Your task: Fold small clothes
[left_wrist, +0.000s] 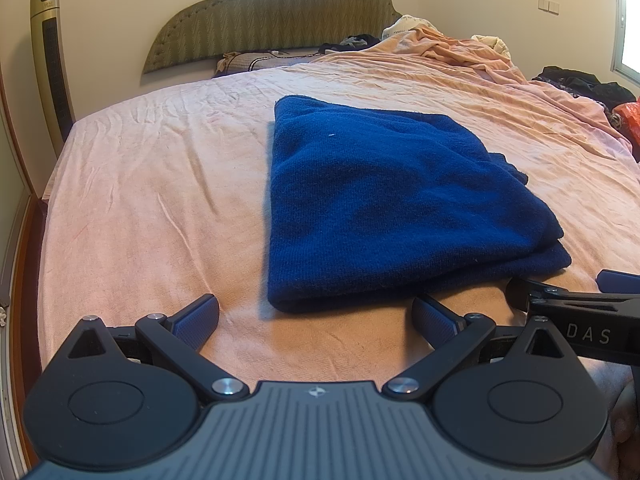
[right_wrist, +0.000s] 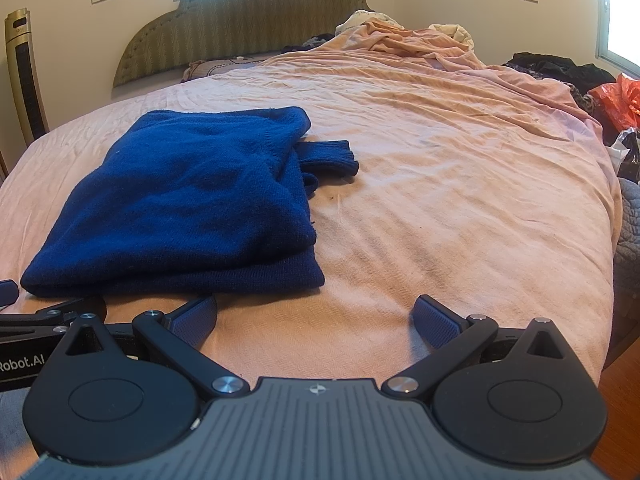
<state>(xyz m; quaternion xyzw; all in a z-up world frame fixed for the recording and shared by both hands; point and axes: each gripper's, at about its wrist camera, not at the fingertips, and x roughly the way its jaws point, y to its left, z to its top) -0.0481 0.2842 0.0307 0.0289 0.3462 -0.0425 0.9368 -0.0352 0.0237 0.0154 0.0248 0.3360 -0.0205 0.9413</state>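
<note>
Garment: dark blue knitted sweater [right_wrist: 188, 196], folded into a rough rectangle on the pale pink bed sheet [right_wrist: 440, 200]. One ribbed cuff [right_wrist: 332, 158] sticks out past the sweater's right edge. Left gripper [left_wrist: 316, 322] sits just short of the sweater's near edge, fingers spread, holding nothing. Right gripper [right_wrist: 314, 322] sits beside the sweater's near right corner, likewise spread and empty. Step, by my judgement: fold nearly complete. Next move likely calls for tucking the cuff under.
</note>
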